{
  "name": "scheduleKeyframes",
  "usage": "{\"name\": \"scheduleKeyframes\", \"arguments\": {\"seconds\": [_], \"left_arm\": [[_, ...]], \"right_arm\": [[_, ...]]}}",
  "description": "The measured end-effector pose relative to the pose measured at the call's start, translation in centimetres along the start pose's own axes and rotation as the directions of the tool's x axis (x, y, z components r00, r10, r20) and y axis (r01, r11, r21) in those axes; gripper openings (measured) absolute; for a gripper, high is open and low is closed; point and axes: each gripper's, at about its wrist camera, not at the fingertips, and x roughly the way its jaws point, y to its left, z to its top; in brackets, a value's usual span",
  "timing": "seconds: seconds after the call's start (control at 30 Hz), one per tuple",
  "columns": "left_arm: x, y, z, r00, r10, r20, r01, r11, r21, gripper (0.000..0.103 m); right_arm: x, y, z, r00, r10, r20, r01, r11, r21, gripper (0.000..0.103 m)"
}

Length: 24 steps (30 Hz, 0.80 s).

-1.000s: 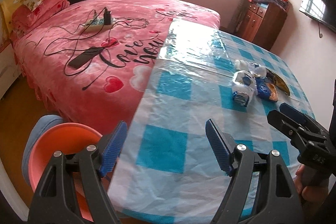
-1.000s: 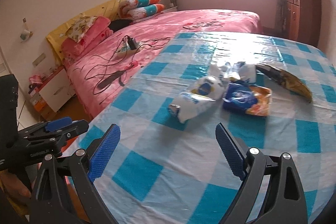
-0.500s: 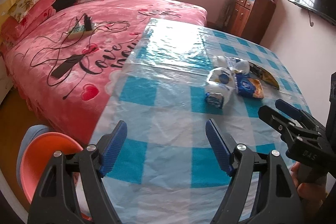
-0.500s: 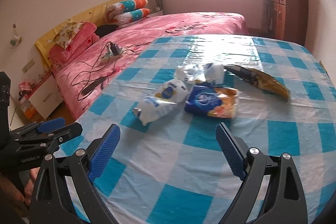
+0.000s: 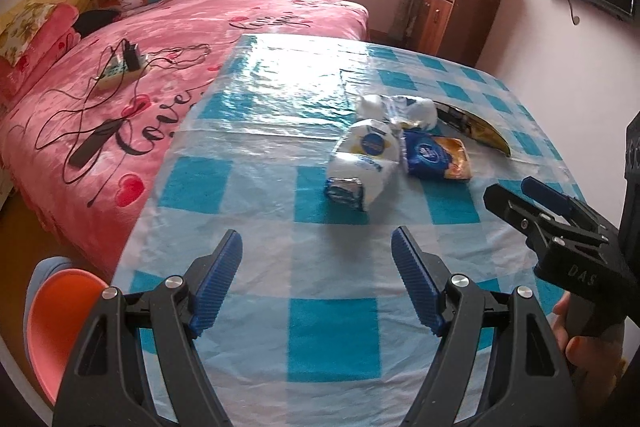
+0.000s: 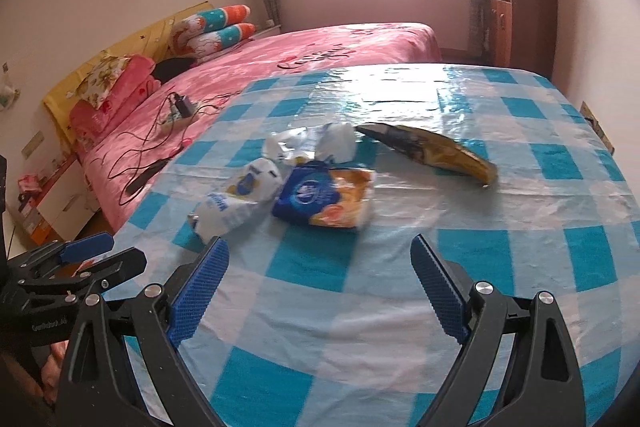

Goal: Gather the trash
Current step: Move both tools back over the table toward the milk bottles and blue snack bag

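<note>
Both tongs, left gripper (image 5: 316, 277) and right gripper (image 6: 320, 291), are spread and empty; all wrappers (image 6: 320, 199) remain uncollected on the table (image 6: 560, 267).

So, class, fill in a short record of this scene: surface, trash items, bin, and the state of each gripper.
surface: table with blue-and-white checked cover, beside a pink bed
trash: white wrapper; blue-and-orange packet; crumpled clear-and-white wrappers; long dark-and-yellow bag, all clustered mid-table
bin: orange basin low at the table's left edge
left gripper: open, empty, short of the trash
right gripper: open, empty, short of the trash
</note>
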Motion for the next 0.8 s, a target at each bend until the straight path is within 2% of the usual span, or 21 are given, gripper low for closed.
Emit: {"name": "scheduleKeyframes", "arguments": {"seconds": [0.43, 0.8], "left_arm": [[2.2, -3.4, 1.1, 1.000, -0.006, -0.015, 0.006, 0.998, 0.056, 0.078], [5.0, -4.3, 4.2, 1.000, 0.014, 0.000, -0.014, 0.991, 0.130, 0.078]], "right_arm": [[-0.4, -5.8, 0.6, 0.999, -0.043, 0.000, 0.043, 0.993, 0.113, 0.091], [-0.2, -9.5, 1.0, 0.999, -0.033, -0.018, 0.036, 0.979, 0.200, 0.091]]}}
